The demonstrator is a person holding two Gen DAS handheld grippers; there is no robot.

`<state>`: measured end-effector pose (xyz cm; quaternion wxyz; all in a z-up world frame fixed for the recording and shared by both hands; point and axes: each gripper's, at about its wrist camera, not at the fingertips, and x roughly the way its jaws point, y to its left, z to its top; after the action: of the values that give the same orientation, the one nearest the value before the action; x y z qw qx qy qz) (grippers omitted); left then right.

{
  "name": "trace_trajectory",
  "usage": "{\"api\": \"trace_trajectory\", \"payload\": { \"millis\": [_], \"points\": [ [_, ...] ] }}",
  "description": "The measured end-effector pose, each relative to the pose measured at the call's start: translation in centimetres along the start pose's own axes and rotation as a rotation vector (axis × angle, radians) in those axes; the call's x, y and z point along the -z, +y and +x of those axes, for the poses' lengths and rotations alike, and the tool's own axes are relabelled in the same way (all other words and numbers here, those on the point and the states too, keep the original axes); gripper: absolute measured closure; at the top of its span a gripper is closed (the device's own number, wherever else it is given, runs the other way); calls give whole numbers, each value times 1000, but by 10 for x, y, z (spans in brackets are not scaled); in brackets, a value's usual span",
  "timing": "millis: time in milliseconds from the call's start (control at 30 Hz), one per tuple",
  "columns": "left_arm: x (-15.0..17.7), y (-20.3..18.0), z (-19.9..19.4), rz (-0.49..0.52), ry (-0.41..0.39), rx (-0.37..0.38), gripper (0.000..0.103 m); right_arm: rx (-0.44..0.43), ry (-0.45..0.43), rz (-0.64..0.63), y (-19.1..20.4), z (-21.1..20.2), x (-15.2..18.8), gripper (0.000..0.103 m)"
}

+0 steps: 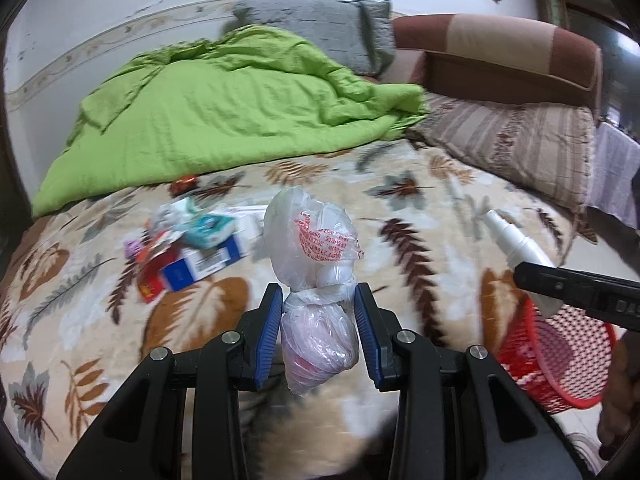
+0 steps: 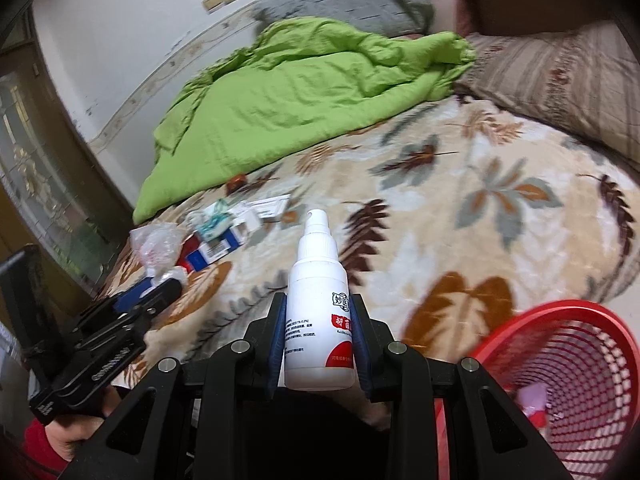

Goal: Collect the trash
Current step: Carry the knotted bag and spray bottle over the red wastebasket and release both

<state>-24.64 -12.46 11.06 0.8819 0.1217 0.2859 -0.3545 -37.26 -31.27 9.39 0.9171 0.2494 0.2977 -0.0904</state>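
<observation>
My left gripper [image 1: 319,300] is shut on a knotted clear plastic bag [image 1: 314,240] with red print, held above the leaf-patterned blanket [image 1: 420,208]. My right gripper [image 2: 318,312] is shut on a white spray bottle [image 2: 318,300] with a red label, nozzle pointing away from me. The same bottle [image 1: 516,240] and right gripper show at the right edge of the left wrist view, just over the red mesh basket [image 1: 560,360]. That basket [image 2: 568,380] sits at the lower right of the right wrist view with a pink scrap inside. The left gripper [image 2: 160,284] and its bag [image 2: 158,246] appear at the left there.
A pile of trash lies on the blanket: a blue and white box [image 1: 204,264], red packaging [image 1: 154,276], crumpled wrappers [image 1: 180,220] and a small red wrapper [image 1: 184,184]. Behind are a green quilt [image 1: 224,112], a grey pillow [image 1: 320,28] and a striped pillow [image 1: 512,140].
</observation>
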Motion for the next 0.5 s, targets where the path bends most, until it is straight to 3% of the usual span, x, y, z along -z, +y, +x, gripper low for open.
{"api": "trace_trajectory", "payload": {
  "millis": [233,500],
  "points": [
    [-12,-59,-11,66,6,188,67,112,-36,94,-55,-50,6,71],
    [-19,-141,8,113,144,488,68,217,-54,196,-110,-95,20,71]
  ]
}}
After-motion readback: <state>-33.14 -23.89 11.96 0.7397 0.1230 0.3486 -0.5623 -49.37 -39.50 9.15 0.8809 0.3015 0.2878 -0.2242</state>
